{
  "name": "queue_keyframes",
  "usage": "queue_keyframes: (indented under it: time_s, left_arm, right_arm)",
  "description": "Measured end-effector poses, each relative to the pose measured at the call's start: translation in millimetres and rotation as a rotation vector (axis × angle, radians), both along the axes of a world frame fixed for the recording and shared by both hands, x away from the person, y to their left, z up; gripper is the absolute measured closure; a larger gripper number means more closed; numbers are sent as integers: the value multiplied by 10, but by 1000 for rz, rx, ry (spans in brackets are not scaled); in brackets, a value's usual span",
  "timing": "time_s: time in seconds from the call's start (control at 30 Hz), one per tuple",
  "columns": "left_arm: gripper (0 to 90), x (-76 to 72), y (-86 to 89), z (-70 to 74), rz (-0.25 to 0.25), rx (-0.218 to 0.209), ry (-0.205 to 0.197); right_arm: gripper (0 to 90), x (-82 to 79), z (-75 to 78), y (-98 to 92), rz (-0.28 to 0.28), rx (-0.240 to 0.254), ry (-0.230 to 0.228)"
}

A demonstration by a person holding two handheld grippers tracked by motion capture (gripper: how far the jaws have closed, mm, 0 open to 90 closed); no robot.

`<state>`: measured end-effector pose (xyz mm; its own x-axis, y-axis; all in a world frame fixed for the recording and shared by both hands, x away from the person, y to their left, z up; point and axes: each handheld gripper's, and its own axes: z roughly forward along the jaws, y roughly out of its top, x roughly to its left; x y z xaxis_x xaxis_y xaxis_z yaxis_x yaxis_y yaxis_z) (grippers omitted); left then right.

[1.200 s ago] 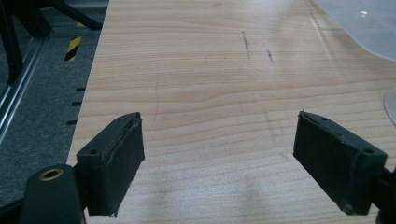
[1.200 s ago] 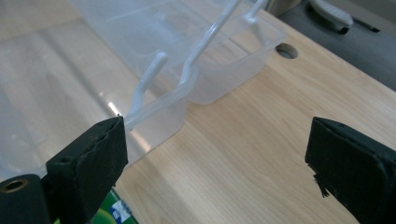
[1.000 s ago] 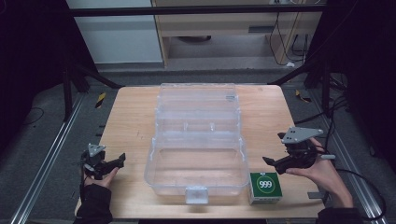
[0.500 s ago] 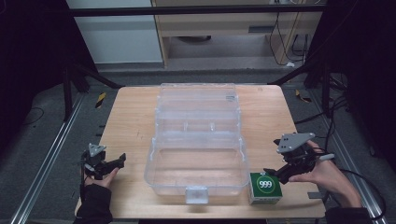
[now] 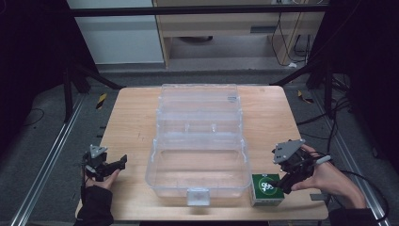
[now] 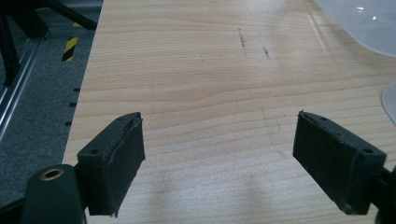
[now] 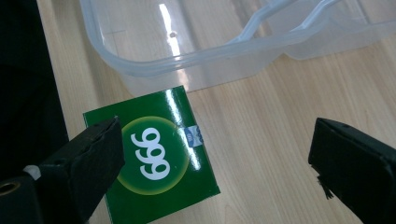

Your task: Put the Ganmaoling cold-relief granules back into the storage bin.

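A small green carton (image 5: 266, 188) marked 999 lies flat on the wooden table (image 5: 134, 117), at the front right corner of an open clear plastic box (image 5: 155, 165). My right gripper (image 5: 282, 182) hangs open just right of and over the carton. In the right gripper view the carton (image 7: 154, 163) lies under the left jaw while the right jaw stands over bare wood, so the right gripper (image 7: 217, 140) grips nothing. Near the table's front left edge my left gripper (image 5: 118, 164) rests open, and in the left gripper view the left gripper (image 6: 217, 135) has bare wood between its pads.
The clear box's lid (image 5: 200, 101) lies folded back toward the far side, and a latch tab (image 5: 197, 195) sticks out at its front. The box's wall (image 7: 187, 70) runs close behind the carton. Metal rails (image 5: 42, 160) and cables flank the table.
My right gripper has come a little nearer and lower, toward the green carton, with its jaws still apart. The left gripper has stayed where it was.
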<state>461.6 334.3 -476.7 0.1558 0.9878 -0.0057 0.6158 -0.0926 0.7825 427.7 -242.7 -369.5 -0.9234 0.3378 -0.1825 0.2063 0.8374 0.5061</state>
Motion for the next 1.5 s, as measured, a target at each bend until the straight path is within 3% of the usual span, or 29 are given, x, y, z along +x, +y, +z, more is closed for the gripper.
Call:
queue_keyframes:
  time_s: [0.6,1.5]
  left_arm:
    - [160,0,-3,1,-3,4,0]
    - [161,1,2,2,-1,7,-1]
  right_arm:
    - [25,-72,-172,100,84,-76,75]
    - [19,-69,-499,181,106,-117,146]
